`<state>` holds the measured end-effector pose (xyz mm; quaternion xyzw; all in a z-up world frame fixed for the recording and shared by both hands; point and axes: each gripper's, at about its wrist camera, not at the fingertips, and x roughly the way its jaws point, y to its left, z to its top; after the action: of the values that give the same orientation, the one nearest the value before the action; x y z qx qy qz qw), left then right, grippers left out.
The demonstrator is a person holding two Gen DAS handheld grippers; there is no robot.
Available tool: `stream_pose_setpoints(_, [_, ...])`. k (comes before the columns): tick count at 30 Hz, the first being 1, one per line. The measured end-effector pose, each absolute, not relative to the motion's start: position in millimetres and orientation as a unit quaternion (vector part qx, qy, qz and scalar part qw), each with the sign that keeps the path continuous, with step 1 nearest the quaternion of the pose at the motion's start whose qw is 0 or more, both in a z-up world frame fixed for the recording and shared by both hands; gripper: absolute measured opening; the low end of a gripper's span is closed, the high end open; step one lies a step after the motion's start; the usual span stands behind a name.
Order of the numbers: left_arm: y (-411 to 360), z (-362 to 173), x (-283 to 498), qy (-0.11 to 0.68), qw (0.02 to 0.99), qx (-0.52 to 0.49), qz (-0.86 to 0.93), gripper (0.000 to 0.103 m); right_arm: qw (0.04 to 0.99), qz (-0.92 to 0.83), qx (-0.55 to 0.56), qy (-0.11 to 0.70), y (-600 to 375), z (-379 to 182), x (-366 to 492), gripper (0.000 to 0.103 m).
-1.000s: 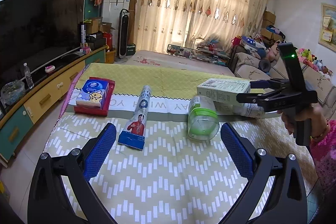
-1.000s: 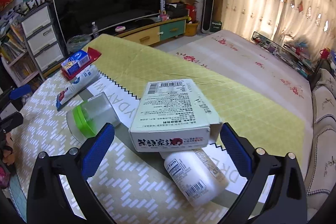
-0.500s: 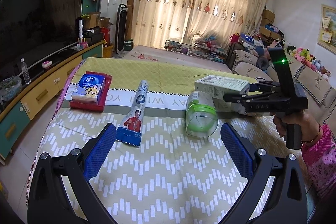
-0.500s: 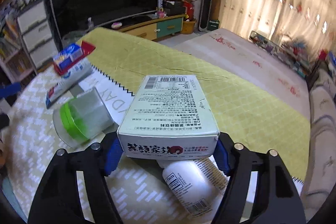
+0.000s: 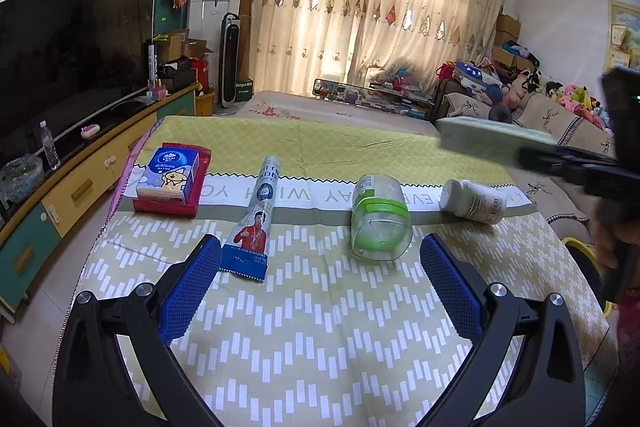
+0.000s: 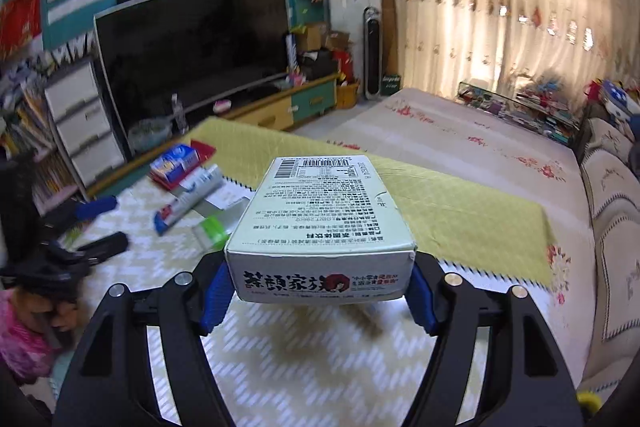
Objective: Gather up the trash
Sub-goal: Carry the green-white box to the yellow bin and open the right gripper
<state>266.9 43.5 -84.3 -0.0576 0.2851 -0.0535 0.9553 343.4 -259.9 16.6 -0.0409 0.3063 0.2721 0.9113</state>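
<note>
Right wrist view shows the right gripper (image 6: 320, 291) closed on a pale green carton (image 6: 320, 223), its blue pads pressing the two long sides at the near end; the carton is lifted above the table (image 6: 304, 363) and points away from the camera. It looks like thin cardboard, so I judge it light and perhaps empty, stiff along the edges but easy to crush in the middle; the hold near the end corners seems the good place. On its near face I read large Chinese characters with a red round logo; the top carries small Chinese print and a barcode at the far end; the brand I cannot read with certainty. In the left wrist view the left gripper (image 5: 320, 291) is wide open and holds nothing, low over the zigzag cloth; beyond it lie a long tube (image 5: 256, 215) with a man's picture, a clear jar (image 5: 380, 223) with green band, and a white bottle (image 5: 474, 201) on its side; at far left a tissue pack (image 5: 170, 177) with a yellow duck; the cloth shows letters "EVERYDAY WITH YO", partly hidden.
</note>
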Motion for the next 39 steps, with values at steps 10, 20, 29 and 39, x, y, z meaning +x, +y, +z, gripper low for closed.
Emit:
stream_pose_setpoints(10, [28.6,-81.9,259.8,0.274,0.959,-0.027,-0.063,0.098,0.946,0.108,0.045,0.303,-388.4,14.0,248.1,0.067])
stream_pose_setpoints(20, [14.3,-82.3,256.7,0.267,0.961,0.007,-0.071,0.098,0.904,-0.094,0.144,0.391,-515.4,-74.0,199.1,0.067])
stream_pose_setpoints(29, [10.1,-86.5,259.3,0.274,0.959,0.018,-0.075,0.098,0.881,-0.153,0.177,0.411,-550.4,-122.4,207.5,0.068])
stream_pose_setpoints(39, [-5.0,-84.9,260.2,0.297,0.948,0.015,-0.111,0.098,0.881,-0.175,0.177,0.402,-552.8,-121.3,199.2,0.081])
